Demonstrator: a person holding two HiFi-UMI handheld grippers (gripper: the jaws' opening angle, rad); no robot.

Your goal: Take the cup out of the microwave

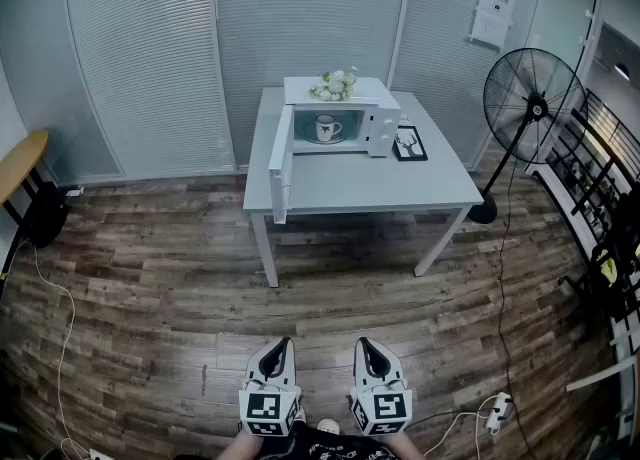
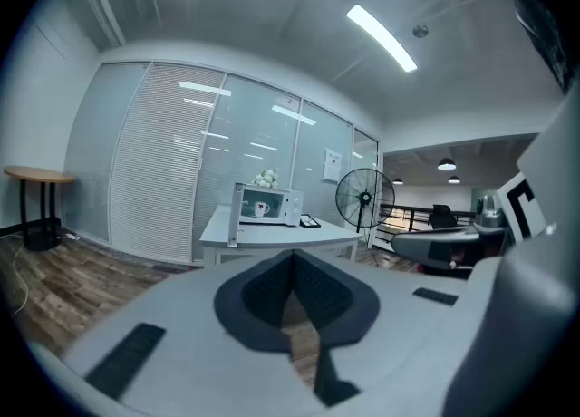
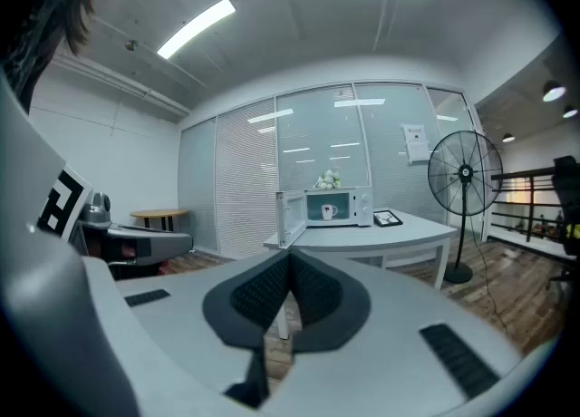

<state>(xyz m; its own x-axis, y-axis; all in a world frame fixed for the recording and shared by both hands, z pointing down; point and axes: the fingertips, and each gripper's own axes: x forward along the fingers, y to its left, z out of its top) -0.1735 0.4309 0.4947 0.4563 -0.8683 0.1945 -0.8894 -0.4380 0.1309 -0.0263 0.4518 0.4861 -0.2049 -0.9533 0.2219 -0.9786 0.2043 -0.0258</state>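
Holding left gripper (image 1: 284,347) & right gripper (image 1: 363,345) pressed together, empty; cup (image 1: 326,128) prob. ceramic: stiff, slick, breakable, so I'd pinch rim.

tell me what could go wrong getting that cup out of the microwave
1. The cup stands on a saucer inside the microwave; a careless grab could drag the saucer or tip the cup.
2. The open door swings out on the left, so a gripper reaching in might knock it.
3. The left gripper and right gripper are shut and far from the table; one must open before reaching the cup.
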